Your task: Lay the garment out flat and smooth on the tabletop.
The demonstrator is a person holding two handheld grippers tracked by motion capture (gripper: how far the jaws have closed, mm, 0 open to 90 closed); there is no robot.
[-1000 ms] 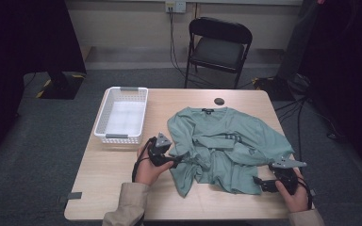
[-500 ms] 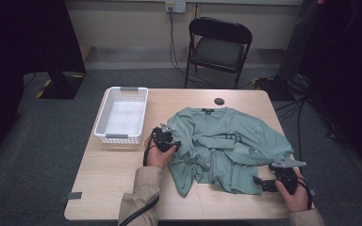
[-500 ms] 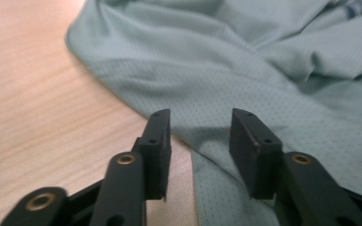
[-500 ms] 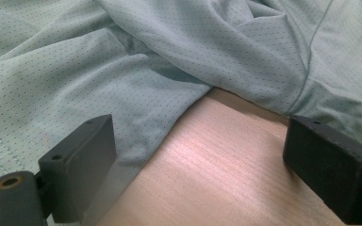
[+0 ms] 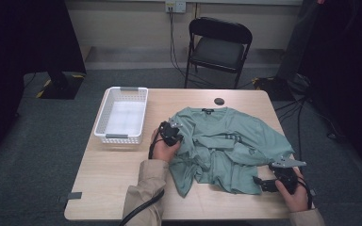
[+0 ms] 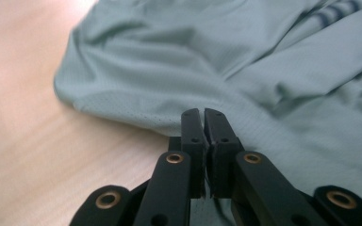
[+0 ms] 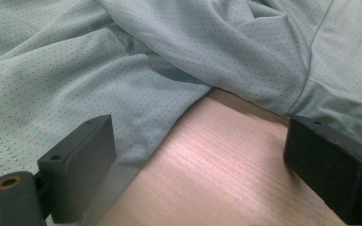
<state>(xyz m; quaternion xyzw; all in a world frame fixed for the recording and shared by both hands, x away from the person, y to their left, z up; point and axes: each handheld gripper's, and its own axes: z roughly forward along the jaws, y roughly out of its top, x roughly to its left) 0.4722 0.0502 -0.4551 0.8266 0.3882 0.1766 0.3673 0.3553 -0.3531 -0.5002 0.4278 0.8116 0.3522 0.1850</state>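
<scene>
The green shirt point(image 5: 226, 150), judged light, limp and slippery, is pinched at its edge by the closed left gripper point(image 6: 202, 115); the right gripper point(image 7: 202, 155) is held open at the hem.

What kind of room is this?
Probably a workroom or lab set up for recording: a lone wooden table on grey carpet, a folding chair, and cables running to a wall socket.

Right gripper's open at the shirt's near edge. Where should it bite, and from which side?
Grip the shirt's hem fold by the right gripper, sliding in low from the near table edge. The cloth there lifts off the wood in a loose fold, so one pad can probably slip under it.
</scene>
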